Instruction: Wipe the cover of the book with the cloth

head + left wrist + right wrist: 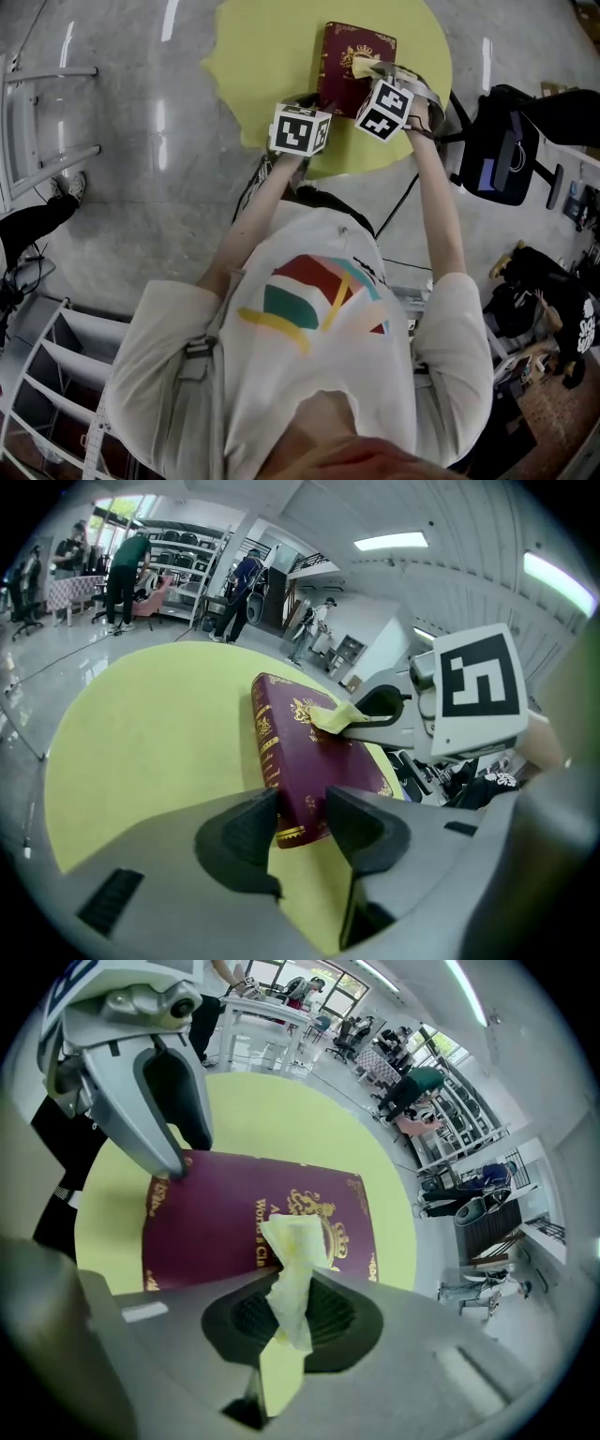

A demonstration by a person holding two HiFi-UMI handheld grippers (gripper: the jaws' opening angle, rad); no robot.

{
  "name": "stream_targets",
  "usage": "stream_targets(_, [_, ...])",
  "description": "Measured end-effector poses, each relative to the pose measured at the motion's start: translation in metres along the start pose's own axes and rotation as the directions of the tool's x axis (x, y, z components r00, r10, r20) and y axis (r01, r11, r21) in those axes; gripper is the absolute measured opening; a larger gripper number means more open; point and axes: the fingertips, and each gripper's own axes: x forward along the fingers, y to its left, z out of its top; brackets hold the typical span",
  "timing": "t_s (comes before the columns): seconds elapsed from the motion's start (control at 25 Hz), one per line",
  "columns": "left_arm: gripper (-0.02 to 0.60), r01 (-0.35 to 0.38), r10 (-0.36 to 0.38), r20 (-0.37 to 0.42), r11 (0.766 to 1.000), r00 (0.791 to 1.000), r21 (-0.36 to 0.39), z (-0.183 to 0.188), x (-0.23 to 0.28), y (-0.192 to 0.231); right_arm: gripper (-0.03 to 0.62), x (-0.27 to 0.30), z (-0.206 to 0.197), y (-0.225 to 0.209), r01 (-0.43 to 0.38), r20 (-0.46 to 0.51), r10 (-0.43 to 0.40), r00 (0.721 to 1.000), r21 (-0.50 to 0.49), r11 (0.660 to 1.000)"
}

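Right jaws pinch the yellow cloth [292, 1260] against the book [225, 1227] — left jaws clamp its near corner.

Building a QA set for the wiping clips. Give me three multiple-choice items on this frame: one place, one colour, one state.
1. Where is the cloth?
A on the floor
B pinched in the right gripper
C hanging on a rack

2. What colour is the cover of the book?
A blue
B black
C maroon with gold print

3. How does the book lie?
A closed, flat on the table
B open
C standing upright

Answers:
1 B: the yellow cloth sticks out from the right gripper, whose jaws are shut on it.
2 C: the cover is maroon with gold ornaments and lettering.
3 A: the cover is shut and the book lies flat on the yellow table.
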Motion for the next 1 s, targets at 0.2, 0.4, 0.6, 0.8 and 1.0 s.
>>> stream_targets(0.2, [0.167, 0.0, 0.0, 0.007, 1.0, 1.0, -0.002, 0.0, 0.0, 0.0, 0.031, -0.014, 0.001, 0.031, -0.046, 0.014, 0.046, 0.999, 0.045, 0.998])
stream_targets(0.4, [0.167, 0.0, 0.0, 0.008, 1.0, 1.0, 0.0, 0.0, 0.0, 0.001, 0.031, -0.032, -0.002, 0.071, -0.099, 0.02, 0.098, 0.995, 0.057, 0.993])
stream_targets(0.6, [0.167, -0.002, 0.002, 0.002, 1.0, 1.0, 0.001, 0.0, 0.0, 0.001, 0.031, -0.048, -0.007, 0.106, -0.133, 0.029, 0.131, 0.991, 0.066, 0.989])
stream_targets(0.8, [0.167, -0.003, 0.003, 0.0, 1.0, 1.0, 0.004, 0.0, -0.001, 0.0, 0.031, -0.053, -0.012, 0.124, -0.153, 0.034, 0.151, 0.988, 0.078, 0.985])
stream_targets(1.0, [0.167, 0.004, -0.004, -0.007, 1.0, 1.0, 0.007, 0.0, -0.001, 0.0, 0.031, -0.068, -0.004, 0.1, -0.132, 0.087, 0.122, 0.989, 0.107, 0.985])
